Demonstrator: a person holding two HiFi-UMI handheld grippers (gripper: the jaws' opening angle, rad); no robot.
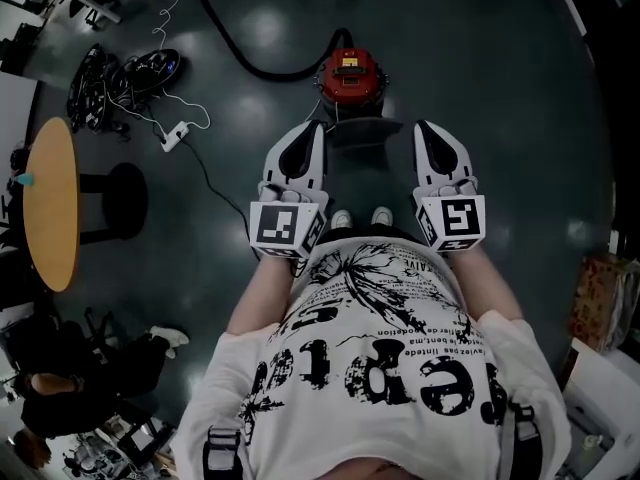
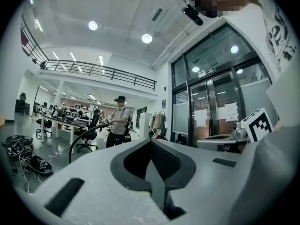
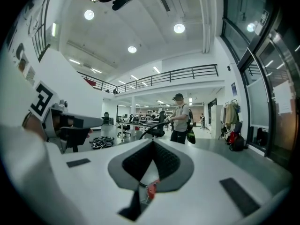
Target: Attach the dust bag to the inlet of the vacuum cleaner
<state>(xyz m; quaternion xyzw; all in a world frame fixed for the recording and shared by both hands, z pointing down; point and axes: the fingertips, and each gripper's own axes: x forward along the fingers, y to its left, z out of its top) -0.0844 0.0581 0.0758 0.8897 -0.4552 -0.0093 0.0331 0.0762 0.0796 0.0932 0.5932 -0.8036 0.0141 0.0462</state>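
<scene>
Vacuum cleaner: red lid, upper centre of the head view, standing on the dark floor. Its black hose curves off to the upper left. The inlet can't be made out from this angle. No dust bag clearly shows. A dark flat shape lies just below the vacuum, but I can't tell what it is. So the scene fits either a bag already fitted out of sight or a bag lying somewhere out of frame.

Left gripper and right gripper are held level at waist height, side by side and well apart, both aimed toward the vacuum. This is probably a neutral carry pose, as neither is near the machine. Both claws have their jaws together with nothing between them, which their own views confirm for the left and the right.

The floor between the person's shoes and the vacuum is open. At left, a power strip with its cord and a cable pile could be a snag risk. A round table sits at the far left edge and a box at the right edge. A bystander stands well back.
</scene>
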